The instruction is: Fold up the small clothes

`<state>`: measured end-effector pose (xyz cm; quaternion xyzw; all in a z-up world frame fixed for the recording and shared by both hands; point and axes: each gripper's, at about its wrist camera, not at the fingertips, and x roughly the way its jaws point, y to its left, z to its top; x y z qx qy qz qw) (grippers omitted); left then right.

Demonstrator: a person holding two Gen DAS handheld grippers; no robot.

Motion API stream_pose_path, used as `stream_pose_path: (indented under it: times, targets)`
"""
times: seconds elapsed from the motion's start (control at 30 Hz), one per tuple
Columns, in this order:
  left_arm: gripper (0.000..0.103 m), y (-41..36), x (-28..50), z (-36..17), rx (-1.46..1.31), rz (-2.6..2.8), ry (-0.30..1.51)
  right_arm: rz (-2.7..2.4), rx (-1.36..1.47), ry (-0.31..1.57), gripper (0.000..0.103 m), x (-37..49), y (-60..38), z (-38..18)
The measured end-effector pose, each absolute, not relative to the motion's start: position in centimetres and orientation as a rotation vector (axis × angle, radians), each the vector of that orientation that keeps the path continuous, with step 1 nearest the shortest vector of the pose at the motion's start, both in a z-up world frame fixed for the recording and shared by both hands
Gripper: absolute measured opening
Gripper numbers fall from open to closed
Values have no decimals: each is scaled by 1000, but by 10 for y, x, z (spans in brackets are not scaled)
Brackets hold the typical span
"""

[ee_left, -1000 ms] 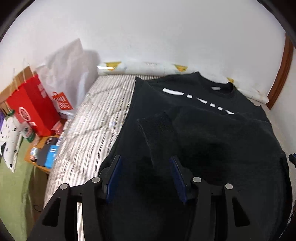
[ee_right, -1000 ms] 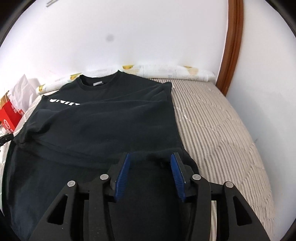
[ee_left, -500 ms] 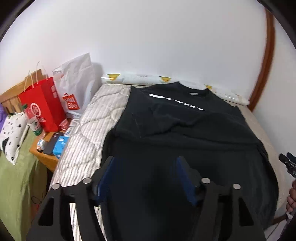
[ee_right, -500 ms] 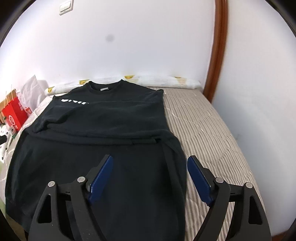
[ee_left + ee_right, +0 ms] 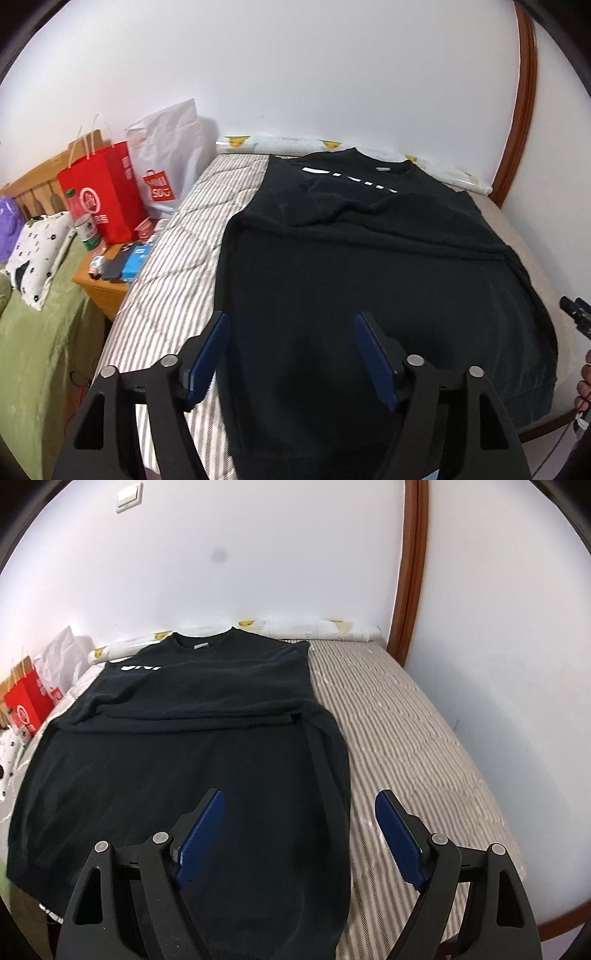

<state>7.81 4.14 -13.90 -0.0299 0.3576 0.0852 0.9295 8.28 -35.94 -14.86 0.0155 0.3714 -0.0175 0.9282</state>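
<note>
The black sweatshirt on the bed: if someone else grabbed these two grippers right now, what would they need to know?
Left gripper: jaws opening, nothing between the pads, over the sweatshirt's left side.
Right gripper: open, empty, over the sweatshirt's right edge.
Black sweatshirt: lies flat on the striped mattress, collar toward the wall.
Done: both sleeves are folded across the chest.
Left: fold the body, probably hem up toward the collar, then tidy the bundle.
</note>
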Motion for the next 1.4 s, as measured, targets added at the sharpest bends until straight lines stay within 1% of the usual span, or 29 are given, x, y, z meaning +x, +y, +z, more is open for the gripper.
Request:
stream_pose_path:
  times: [0.03, 0.13, 0.2, 0.3, 0.4, 0.67, 0.83, 1.0, 1.07, 1.1, 1.2, 1.27, 1.3, 1.33, 1.4]
  targets:
    - [74, 42, 75, -140, -59, 178, 733, -26, 41, 756, 83, 80, -361, -149]
    - [75, 44, 68, -143, -71, 184, 735, -22, 67, 755, 83, 71, -368, -150]
    - [78, 45, 66, -146, -82, 189, 745, -17, 72, 752, 83, 67, -371, -151]
    - [78, 42, 65, -150, -57, 235, 765, -15, 80, 753, 83, 61, -374, -151]
    - [85, 38, 59, -150, -32, 263, 724, -28, 70, 743, 83, 58, -374, -151]
    - [85, 45, 55, -154, -104, 230, 735, -59, 53, 764, 83, 55, -380, -159]
    - [85, 52, 60, -169, -106, 180, 807, -33, 63, 821, 82, 56, -383, -176]
    - [84, 62, 59, -184, -134, 182, 827, -24, 65, 865, 76, 53, -385, -196]
    - [84, 66, 60, -190, -149, 187, 842, -15, 69, 883, 71, 51, -385, -203]
    - [83, 67, 61, -193, -155, 187, 848, -9, 67, 894, 69, 51, -385, -207]
    - [79, 69, 66, -202, -154, 190, 865, 7, 58, 928, 60, 52, -383, -220]
    - [73, 70, 68, -209, -143, 201, 876, 17, 63, 945, 52, 54, -382, -229]
    - [70, 71, 70, -212, -141, 202, 882, 25, 71, 950, 52, 55, -382, -232]
    - [64, 71, 72, -217, -138, 205, 895, 25, 73, 935, 51, 55, -381, -233]
    - [60, 69, 73, -218, -107, 218, 877, 32, 67, 920, 49, 58, -378, -234]
